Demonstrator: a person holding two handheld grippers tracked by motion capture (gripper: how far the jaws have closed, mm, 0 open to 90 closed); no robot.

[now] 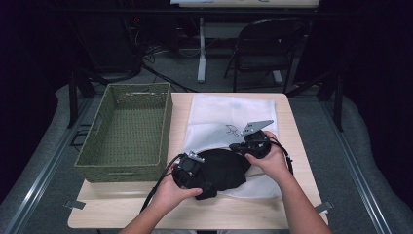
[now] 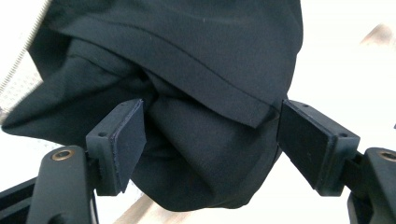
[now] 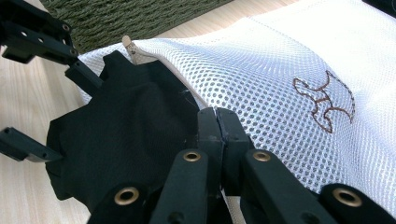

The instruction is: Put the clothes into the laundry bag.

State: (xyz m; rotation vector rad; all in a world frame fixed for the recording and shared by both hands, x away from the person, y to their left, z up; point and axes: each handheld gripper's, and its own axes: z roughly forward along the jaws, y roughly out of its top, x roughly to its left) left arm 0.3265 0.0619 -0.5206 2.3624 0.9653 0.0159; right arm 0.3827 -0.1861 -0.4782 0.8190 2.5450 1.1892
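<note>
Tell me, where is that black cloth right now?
In the high view the black cloth lies at the near edge of the white mesh bag, right of the green basket, between the open left gripper and the right gripper.

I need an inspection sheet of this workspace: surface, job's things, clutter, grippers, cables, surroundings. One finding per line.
Surface: light wooden table, bare at its near edge.
Job's things: black fabric garment lies bunched, partly inside the open edge of the white mesh laundry bag, which carries a small brown embroidered figure.
Clutter: green woven rectangular basket on the table's left side, nothing seen in it.
Grippers: left gripper open, jaws on either side of a garment fold; right gripper shut on the bag's edge.
Cables: a black cable trails from the left gripper; more lie on the floor beyond.
Surroundings: dark folding chair and a white desk leg behind the table.
</note>
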